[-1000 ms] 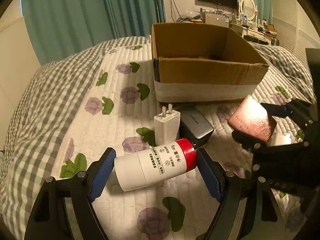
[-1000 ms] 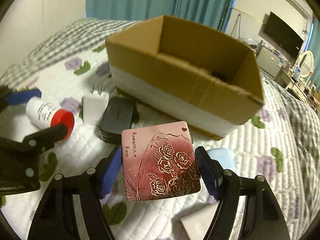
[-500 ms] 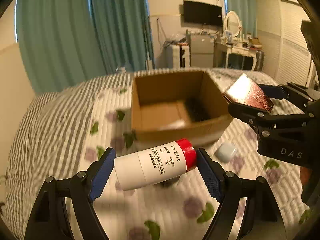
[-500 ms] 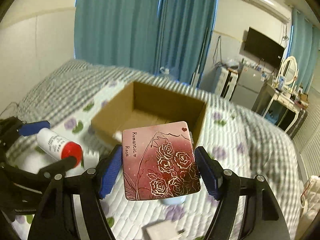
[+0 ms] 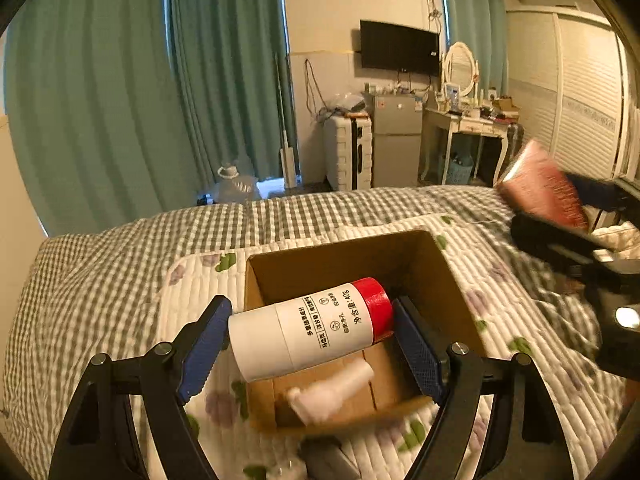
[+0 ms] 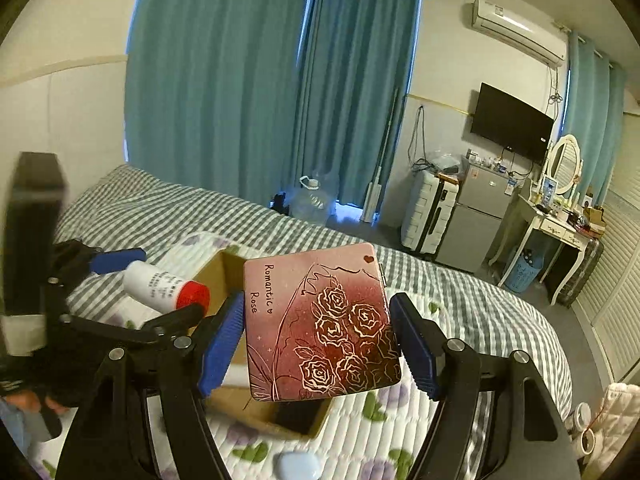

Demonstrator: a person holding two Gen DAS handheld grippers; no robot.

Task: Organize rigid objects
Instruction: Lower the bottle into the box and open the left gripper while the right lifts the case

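Note:
My left gripper (image 5: 310, 338) is shut on a white tube with a red cap (image 5: 308, 330), held sideways above the open cardboard box (image 5: 452, 284). A white bottle (image 5: 332, 394) lies inside the box. My right gripper (image 6: 316, 340) is shut on a pink rose-printed square case (image 6: 320, 324), held above the box (image 6: 224, 276). The left gripper with the tube (image 6: 164, 284) shows at the left in the right wrist view. The case (image 5: 540, 192) shows at the right in the left wrist view.
The box sits on a quilted floral mat (image 5: 188, 292) over a checked bed cover (image 5: 100, 272). A pale blue small case (image 6: 298, 466) lies on the mat near the box. A dark object (image 5: 328, 458) lies in front of the box. Furniture stands beyond the bed.
Both grippers have risen from the mat and moved forward over the box, each still holding its object. The charger and dark device on the mat have dropped out of view.

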